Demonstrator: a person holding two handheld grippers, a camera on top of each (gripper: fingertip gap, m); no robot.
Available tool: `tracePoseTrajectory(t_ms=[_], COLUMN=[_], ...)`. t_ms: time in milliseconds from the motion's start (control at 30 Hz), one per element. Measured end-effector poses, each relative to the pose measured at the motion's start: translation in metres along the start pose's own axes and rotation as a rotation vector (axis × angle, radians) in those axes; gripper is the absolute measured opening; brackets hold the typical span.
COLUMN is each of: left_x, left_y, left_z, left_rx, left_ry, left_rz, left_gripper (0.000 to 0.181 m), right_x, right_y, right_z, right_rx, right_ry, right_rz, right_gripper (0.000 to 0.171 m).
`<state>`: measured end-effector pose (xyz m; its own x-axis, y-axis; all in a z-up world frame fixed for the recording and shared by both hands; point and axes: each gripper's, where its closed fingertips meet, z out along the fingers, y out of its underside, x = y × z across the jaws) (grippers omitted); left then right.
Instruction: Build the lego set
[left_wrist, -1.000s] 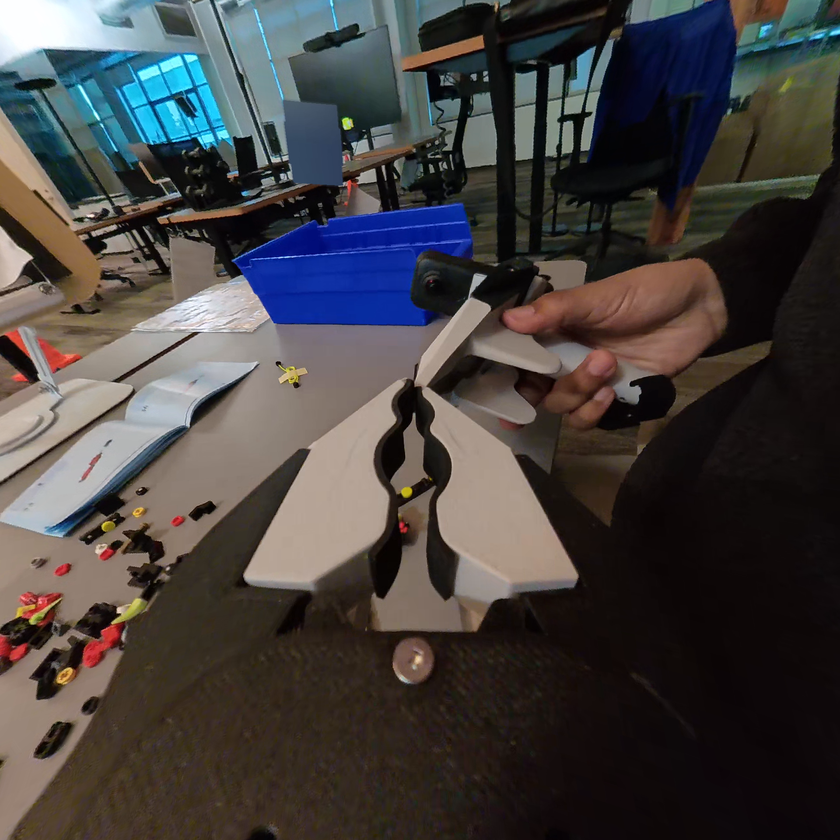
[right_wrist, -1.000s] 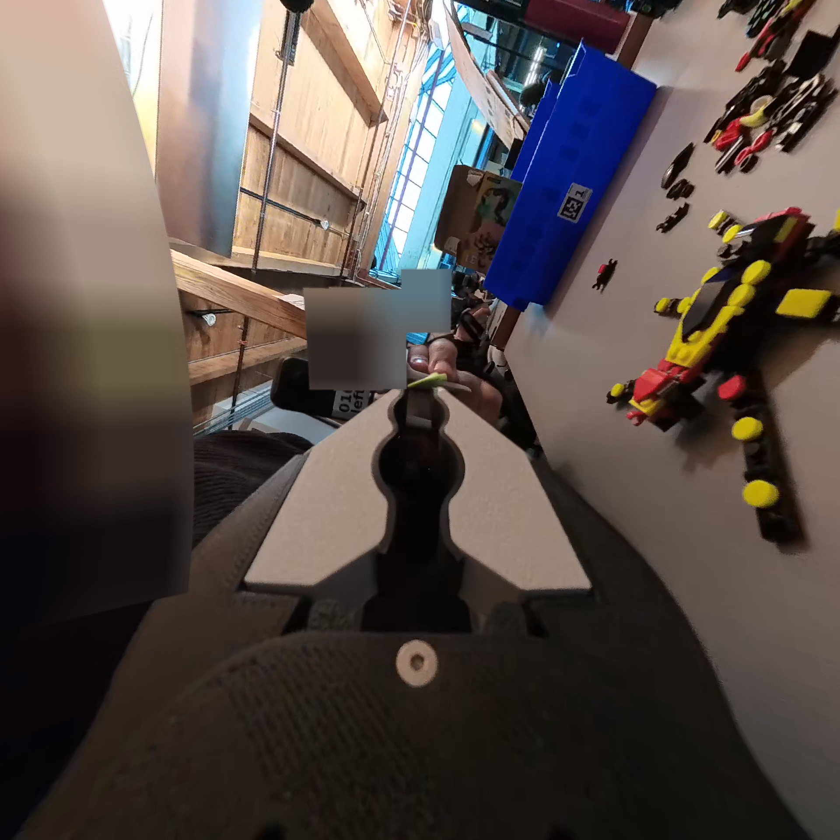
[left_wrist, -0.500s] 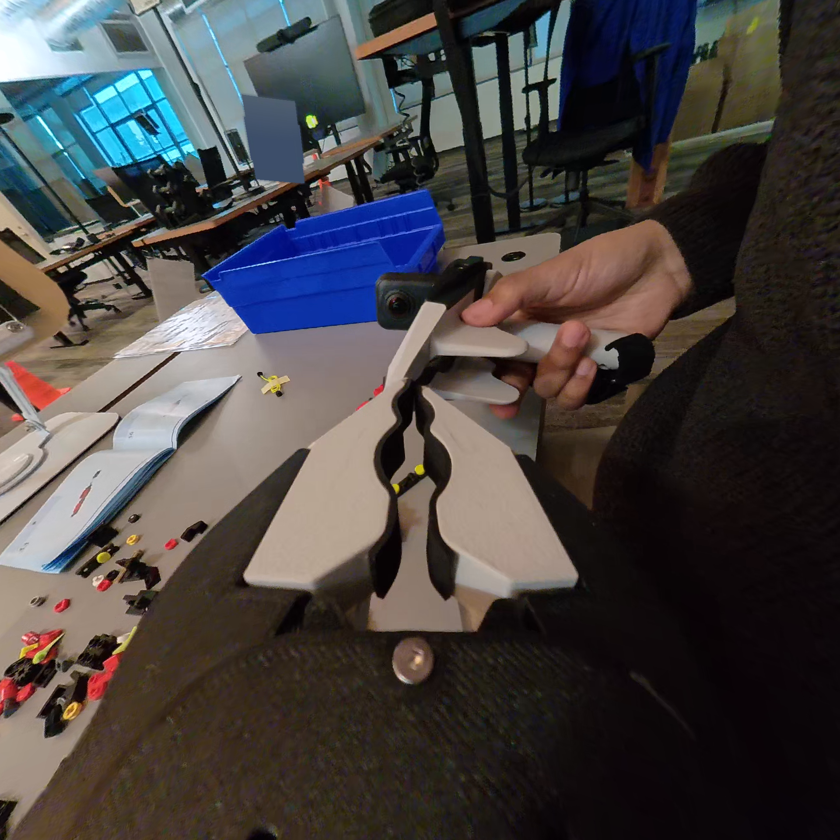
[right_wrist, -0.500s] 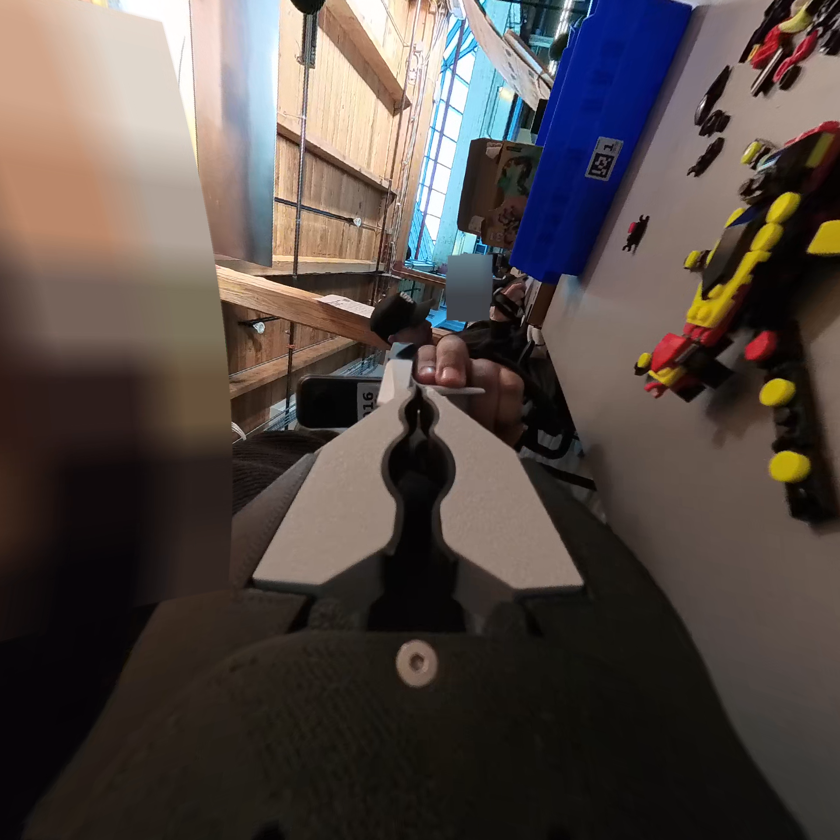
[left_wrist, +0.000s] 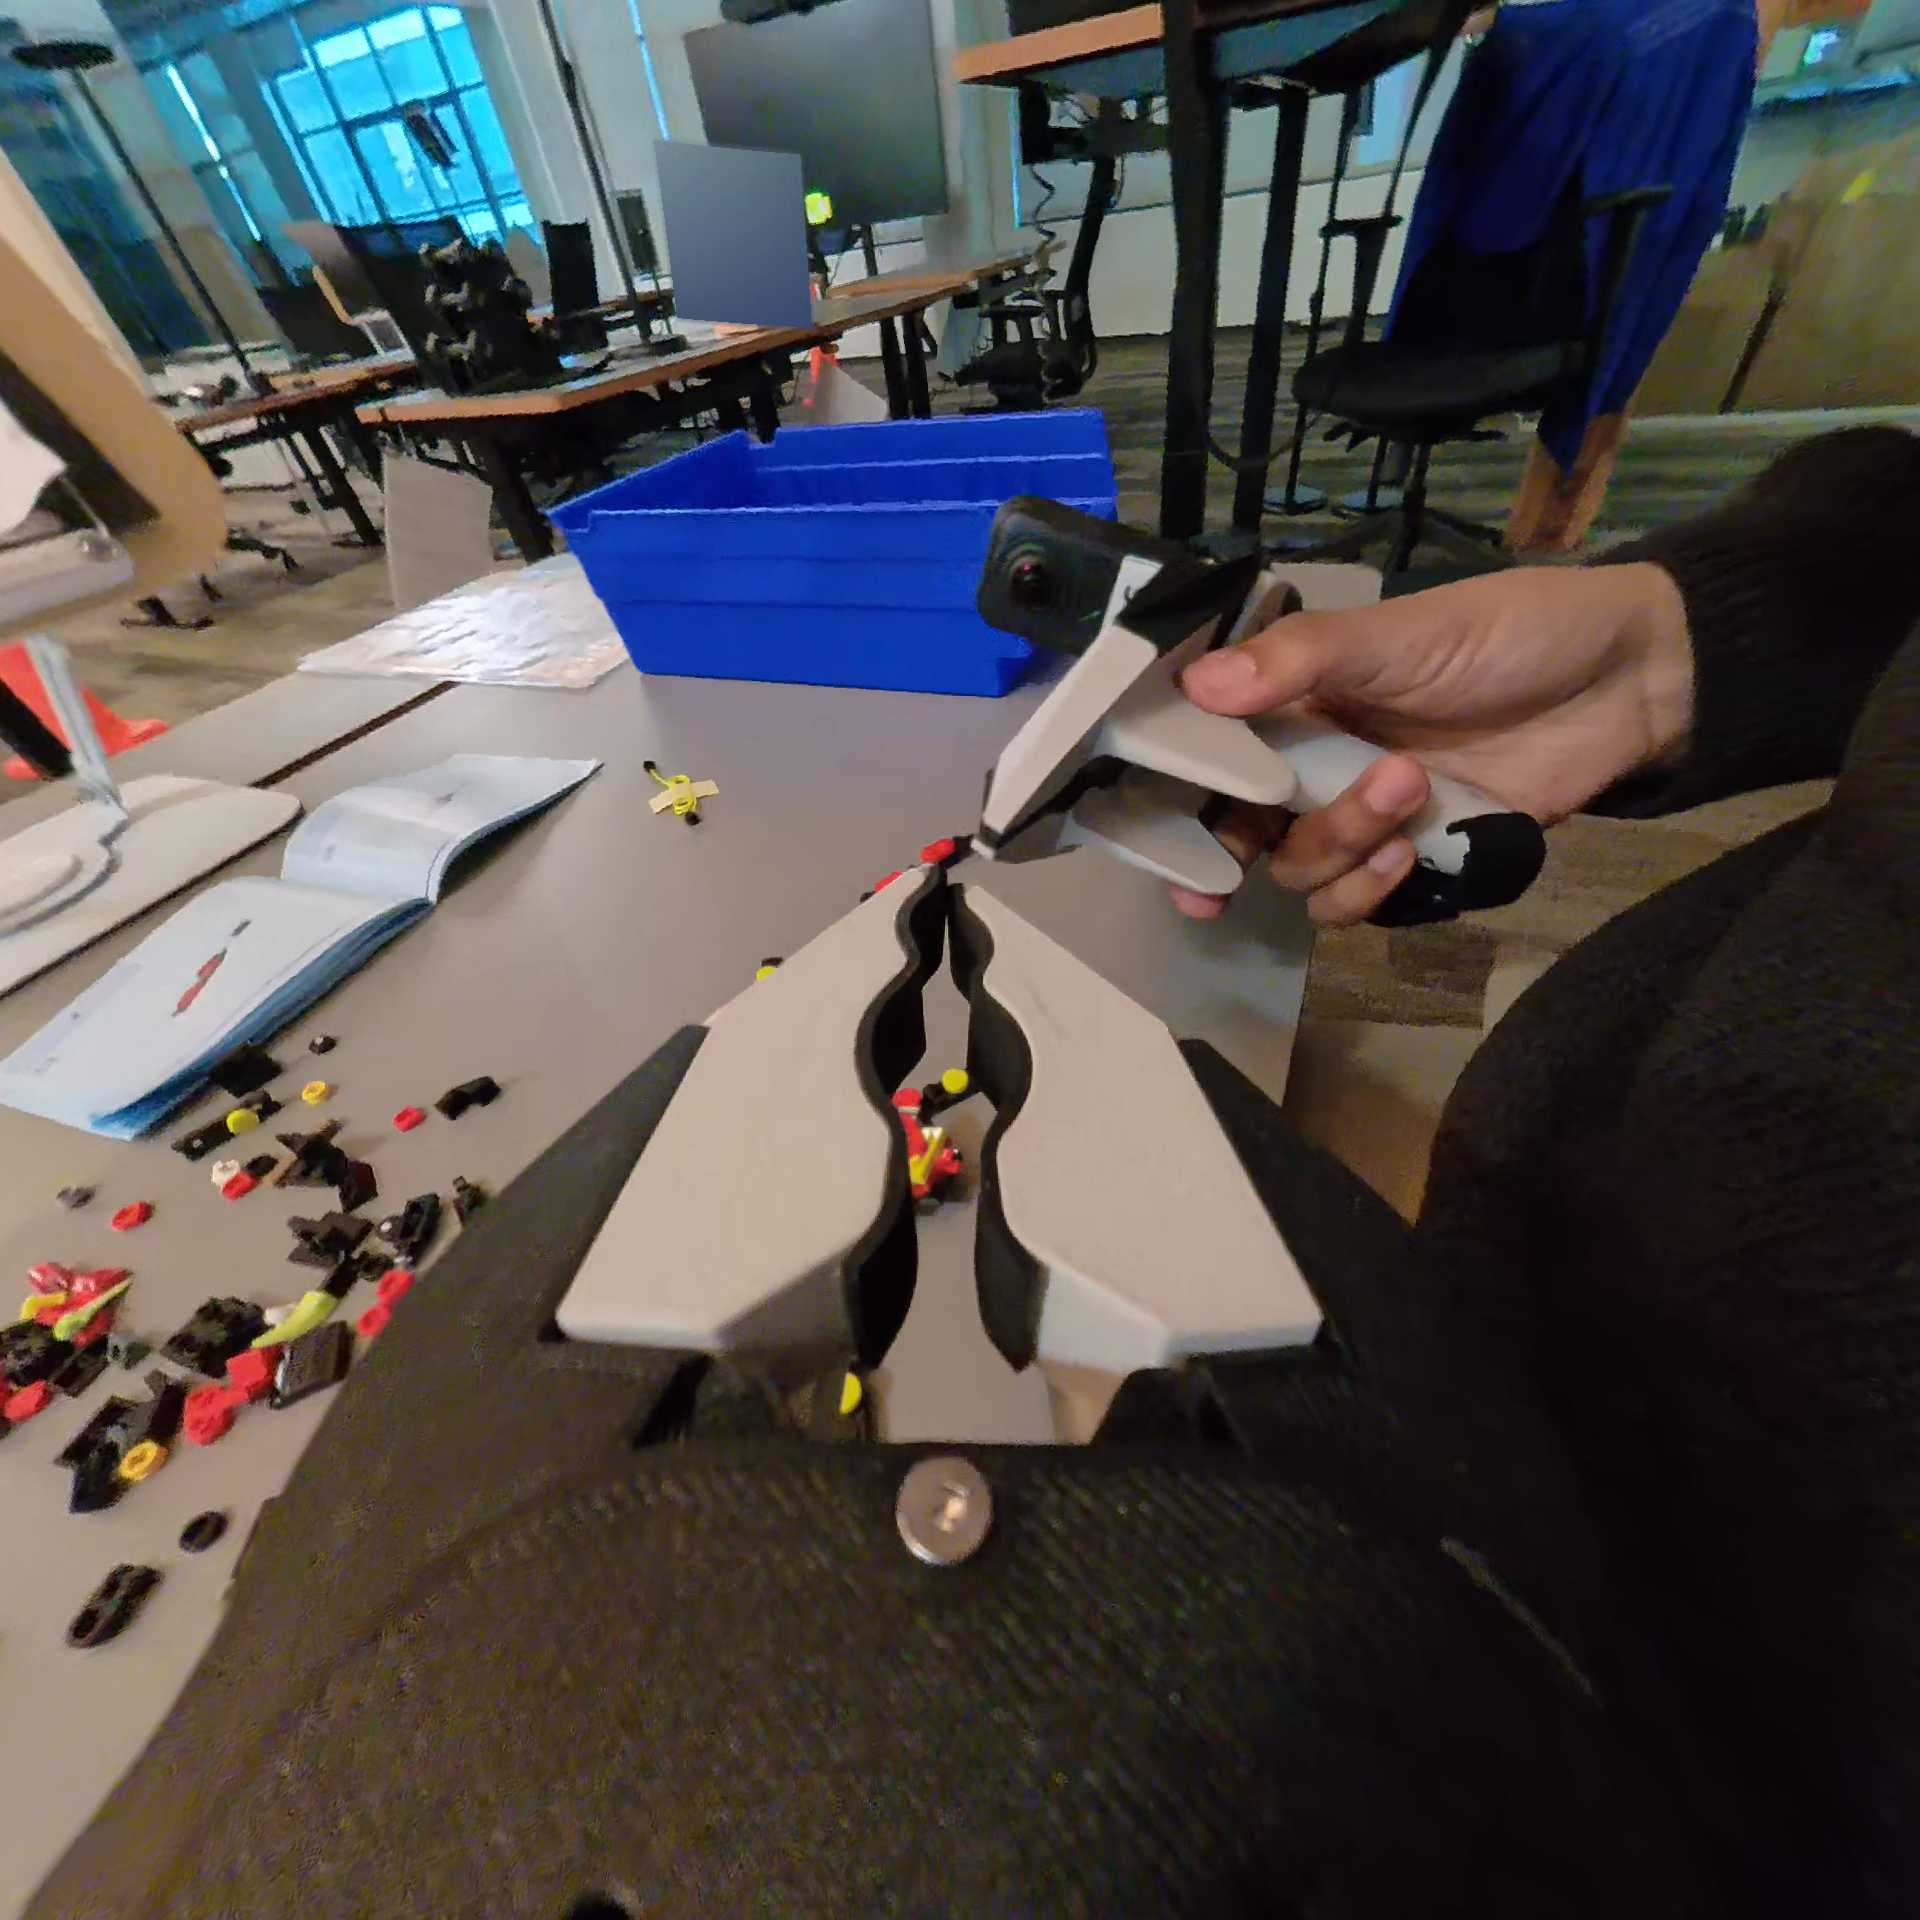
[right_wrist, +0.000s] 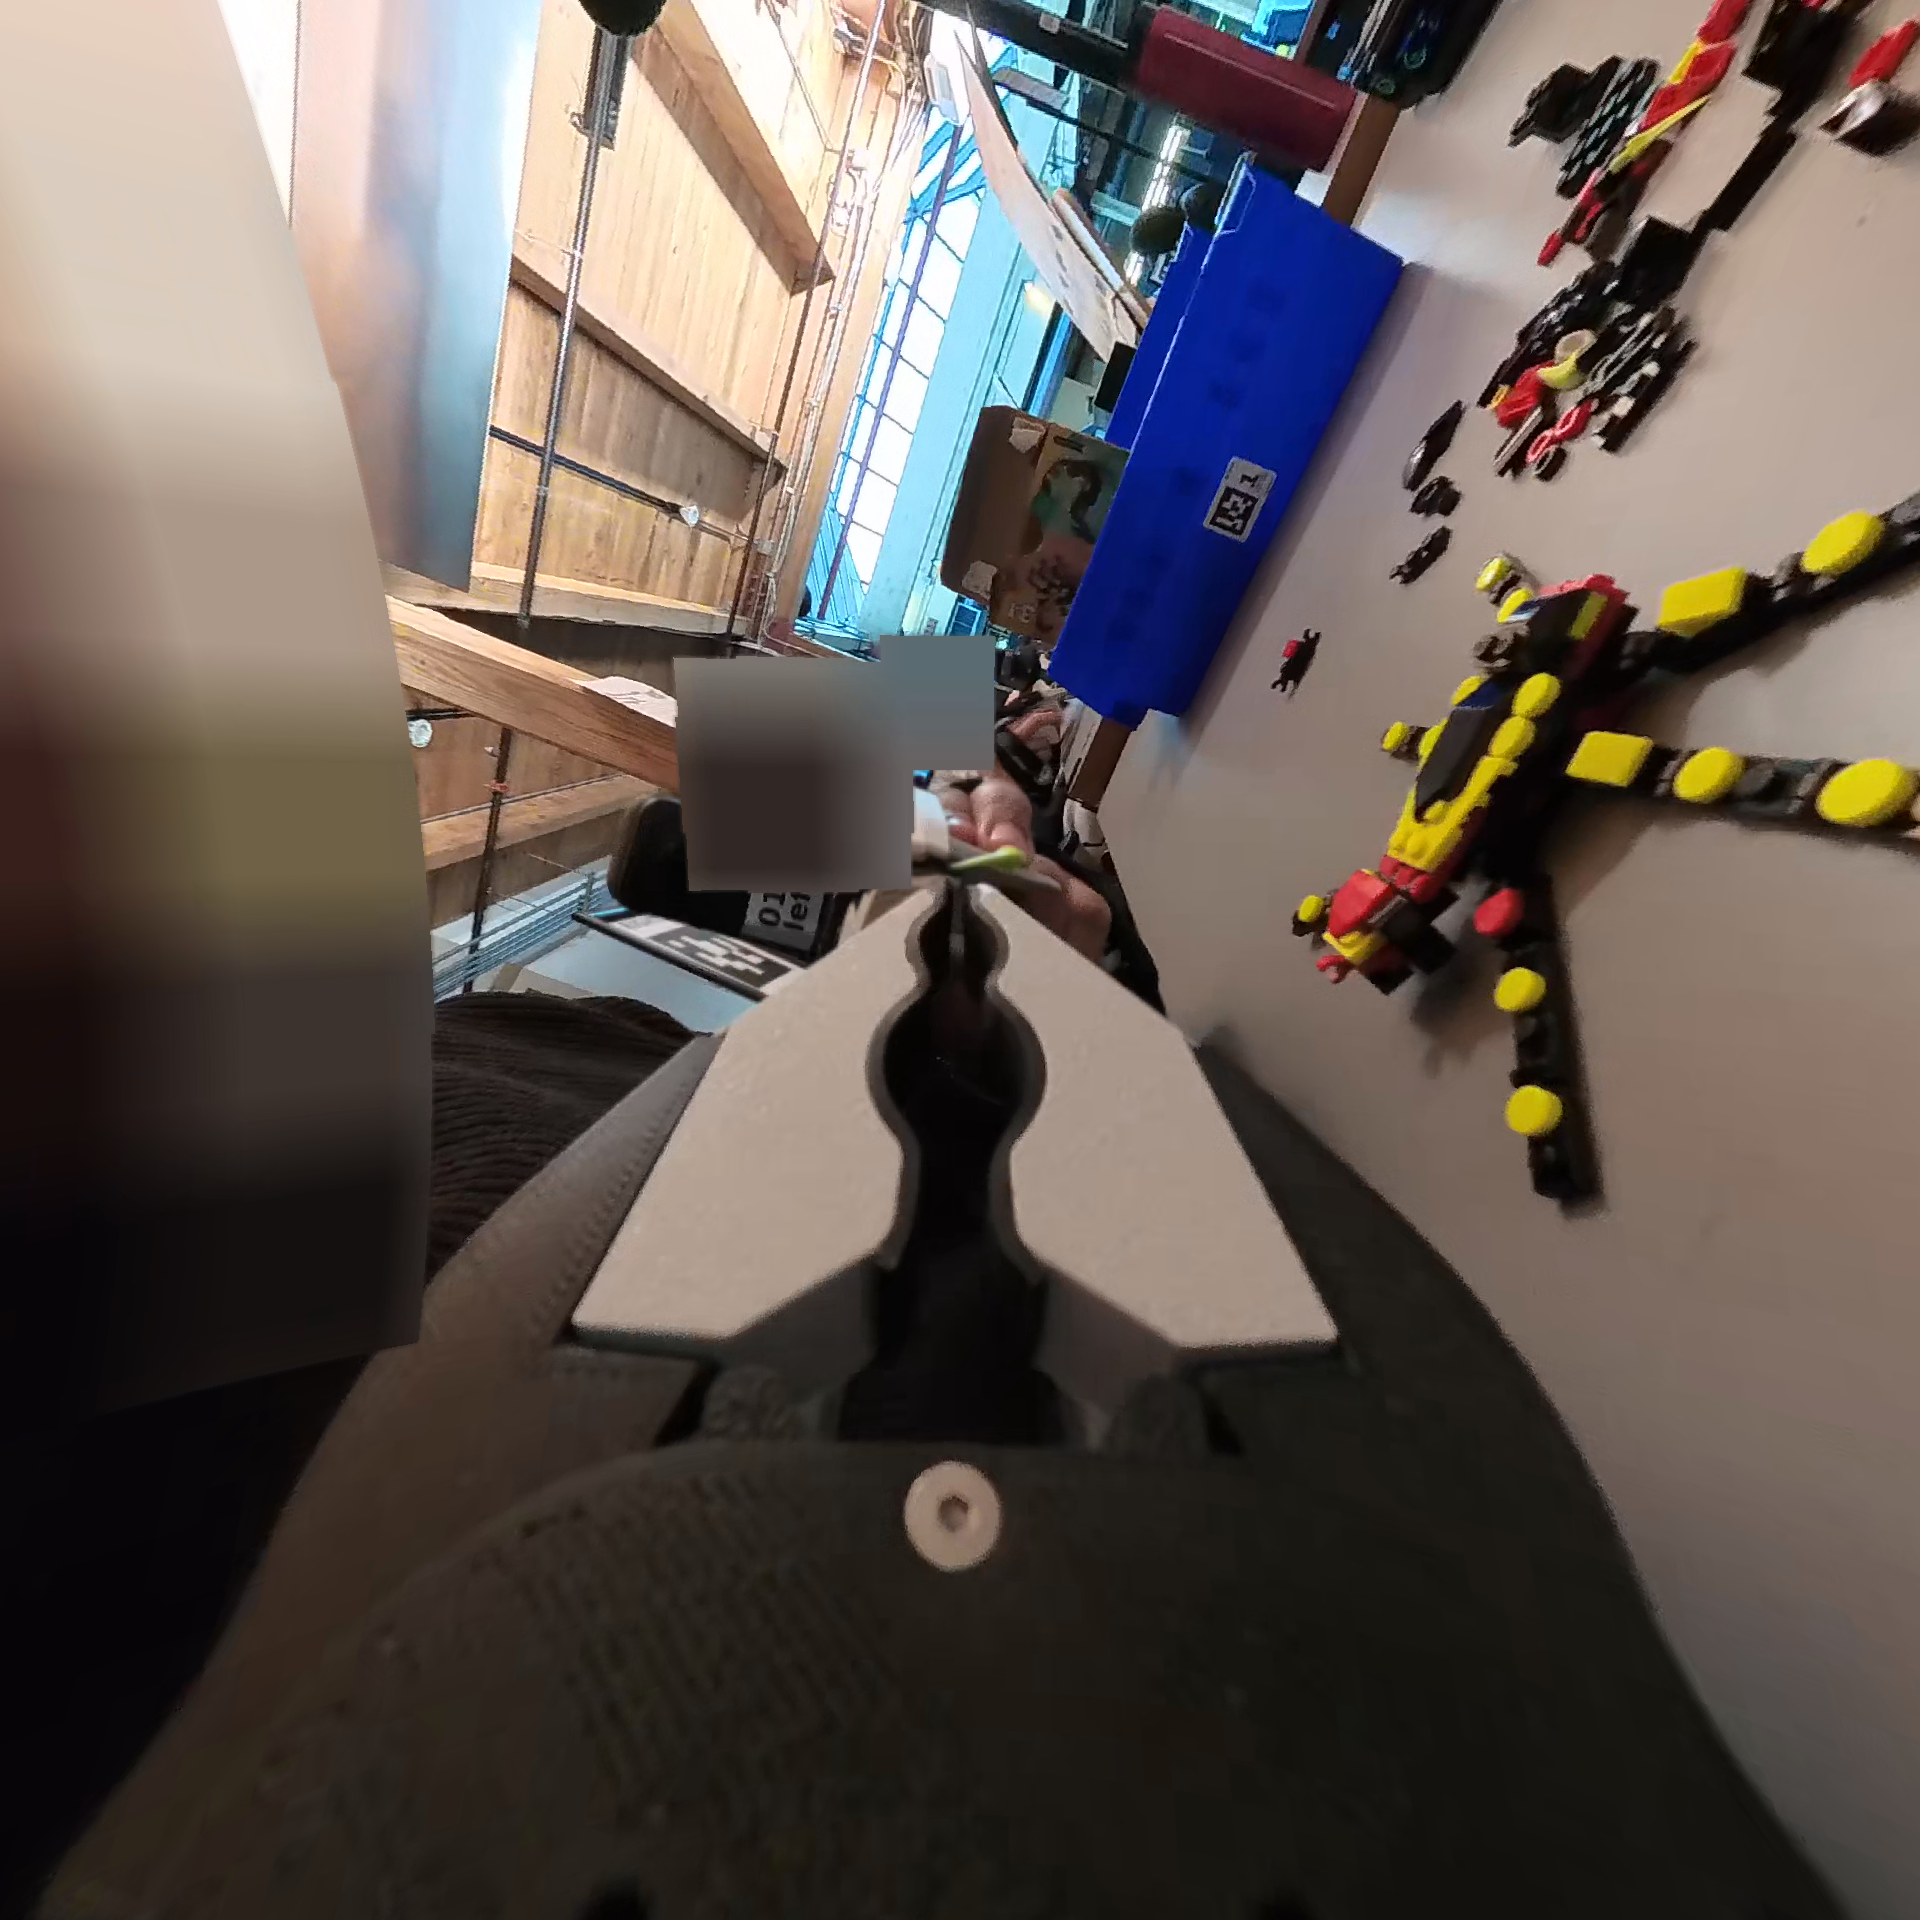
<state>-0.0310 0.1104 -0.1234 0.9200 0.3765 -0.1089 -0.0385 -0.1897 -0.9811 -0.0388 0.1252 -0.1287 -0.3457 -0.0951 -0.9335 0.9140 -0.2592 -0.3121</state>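
- Left wrist view: the left gripper has its grey fingers drawn almost together at the tips, and whether anything sits between them cannot be told from here. The right gripper, held in a bare hand with a black sleeve behind it, points its closed tip down to just beside the left tips, above the grey table.
- The risk, as a judgement: the two tips meet in mid-air, so any small piece passed between them could slip and drop among the loose red, black and yellow lego pieces scattered at the table's left, where it would be hard to find again.
- An open blue-paged instruction booklet lies beyond the pieces, and a blue plastic bin stands at the far edge.
- Right wrist view: the camera is rolled on its side, so the table stands as a wall at the right. The right gripper's tips are pressed nearly shut; a thin lime-green lego sliver shows just past them, near the other hand, but which gripper grips it cannot be told.
- The partly built red, yellow and black lego model with long black studded arms lies on the table, well apart from both grippers. A tilted wrist could misalign the sliver when it goes to the model.
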Motion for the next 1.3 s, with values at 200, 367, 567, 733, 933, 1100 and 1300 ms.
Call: tracePoseTrajectory(t_ms=[200, 367, 567, 733, 933, 1100, 1300], left_x=[-0.016, -0.023, -0.020, -0.010, 0.000, 0.015, 0.028], left_y=[-0.002, -0.004, -0.006, -0.007, -0.008, -0.008, -0.003], left_z=[-0.004, -0.006, -0.007, -0.005, -0.004, -0.003, -0.001], left_rx=[0.036, 0.058, 0.065, 0.055, 0.046, 0.038, 0.010], left_ry=[-0.010, -0.008, -0.004, 0.019, 0.029, 0.047, 0.054], left_rz=[-0.148, -0.230, -0.195, -0.128, -0.034, 0.092, 0.236], left_gripper=[0.000, 0.000, 0.000, 0.000, 0.000, 0.000, 0.000], right_x=[0.004, 0.006, 0.006, 0.004, 0.003, 0.001, 0.001], right_y=[-0.002, -0.005, 0.000, 0.014, 0.015, 0.014, 0.026], right_z=[-0.002, -0.004, 0.000, 0.011, 0.013, 0.013, 0.016], right_rx=[0.006, 0.010, -0.018, -0.055, -0.043, -0.028, -0.087], right_ry=[0.024, 0.054, 0.071, 0.032, 0.015, -0.025, -0.050], right_rz=[-0.018, -0.051, -0.076, -0.026, 0.006, 0.062, 0.143], right_gripper=[0.000, 0.000, 0.003, 0.008, 0.012, 0.014, 0.014])
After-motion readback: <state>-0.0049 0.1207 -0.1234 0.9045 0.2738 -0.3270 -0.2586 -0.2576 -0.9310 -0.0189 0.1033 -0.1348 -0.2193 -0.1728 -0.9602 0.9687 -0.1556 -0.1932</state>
